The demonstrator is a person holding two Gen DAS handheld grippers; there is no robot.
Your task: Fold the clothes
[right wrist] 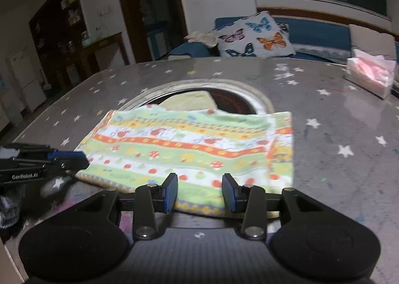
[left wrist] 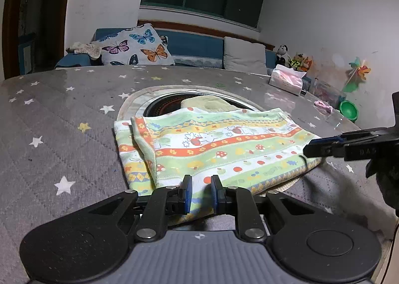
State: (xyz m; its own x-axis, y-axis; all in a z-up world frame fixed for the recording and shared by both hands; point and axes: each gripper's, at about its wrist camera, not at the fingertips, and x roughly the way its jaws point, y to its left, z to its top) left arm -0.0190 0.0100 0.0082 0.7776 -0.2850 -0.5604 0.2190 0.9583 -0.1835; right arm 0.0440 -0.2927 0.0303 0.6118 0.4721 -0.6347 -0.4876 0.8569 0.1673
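On star-print table (left wrist: 62, 114): folded cloth (left wrist: 212, 144); left gripper (right wrist: 74, 159) marked "GenRobot.AI", right gripper (right wrist: 199, 190), both parted, gripping nothing.

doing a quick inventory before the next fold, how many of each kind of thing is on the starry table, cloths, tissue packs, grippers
patterned cloth: 1
pale yellow cloth: 1
tissue pack: 1
grippers: 2, the left gripper and the right gripper, both at the patterned cloth's near edge
total: 5
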